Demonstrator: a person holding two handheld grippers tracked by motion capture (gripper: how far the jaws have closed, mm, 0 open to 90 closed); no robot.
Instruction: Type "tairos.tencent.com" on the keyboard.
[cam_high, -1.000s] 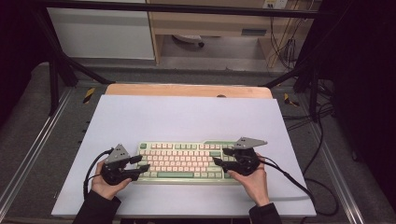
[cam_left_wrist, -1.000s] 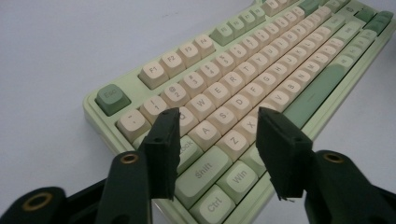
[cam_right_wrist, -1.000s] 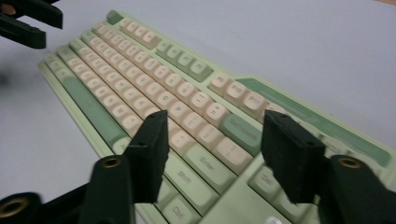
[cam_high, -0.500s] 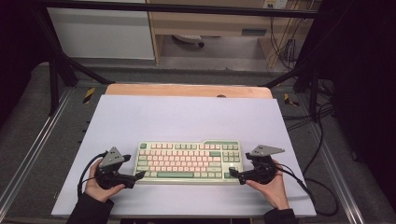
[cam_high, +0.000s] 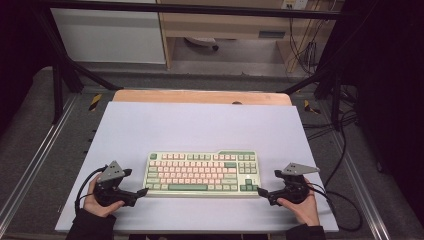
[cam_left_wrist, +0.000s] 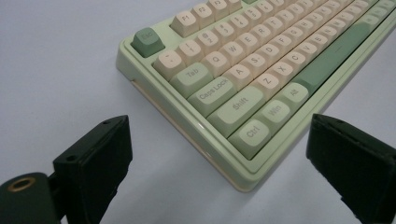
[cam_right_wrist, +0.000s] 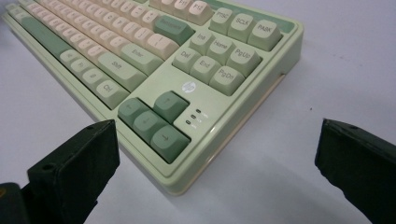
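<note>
The keyboard (cam_high: 202, 173) lies flat on the white mat (cam_high: 200, 125), near its front edge. My left gripper (cam_high: 142, 192) and right gripper (cam_high: 261, 192), jaws just opened wide and empty, flank its front corners so each corner stays within reach.

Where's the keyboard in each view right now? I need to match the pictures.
High view: the keyboard lies low and centre on the mat, between the two grippers.
Left gripper view: its Esc-and-Ctrl end runs from the top right down to the bottom centre, its corner between the jaws.
Right gripper view: its arrow-key end fills the upper left and centre.
Shared landmark: the dark green spacebar.
</note>
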